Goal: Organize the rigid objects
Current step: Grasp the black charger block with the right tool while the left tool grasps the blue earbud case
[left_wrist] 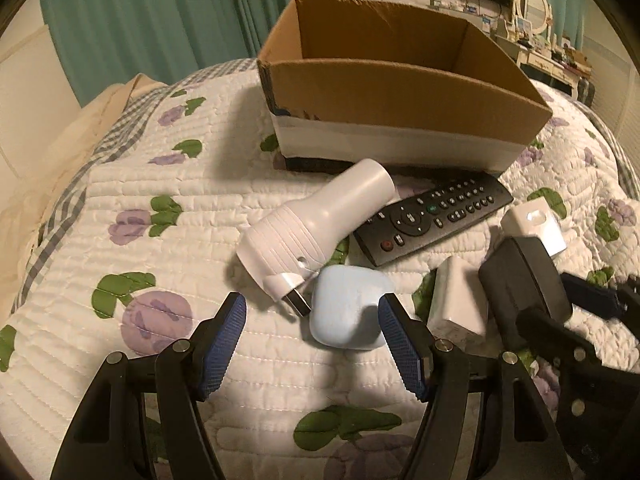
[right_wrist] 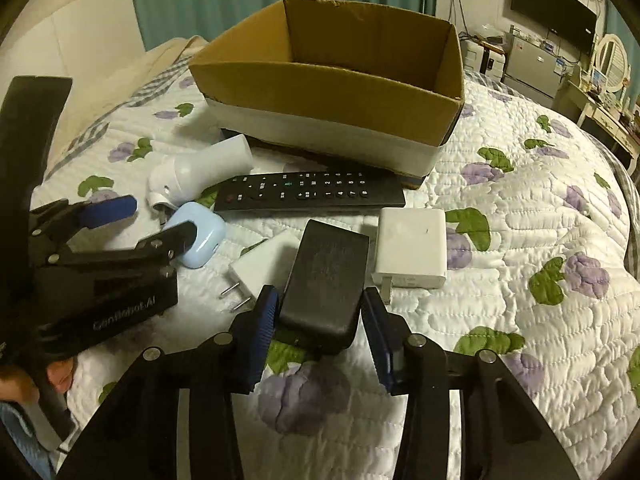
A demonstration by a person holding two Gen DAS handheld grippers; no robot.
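we see a white quilt [left_wrist: 160, 240] patterned with purple flowers and green leaves, a brown cardboard box [left_wrist: 400, 92] banded white, a black remote [left_wrist: 432, 216], a pale blue case [left_wrist: 348, 312], a black block [right_wrist: 324, 280] and teal curtains [left_wrist: 160, 12].

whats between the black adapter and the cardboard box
The black TV remote lies crosswise between the black adapter and the cardboard box, close against the box's front wall. The right wrist view shows it best.
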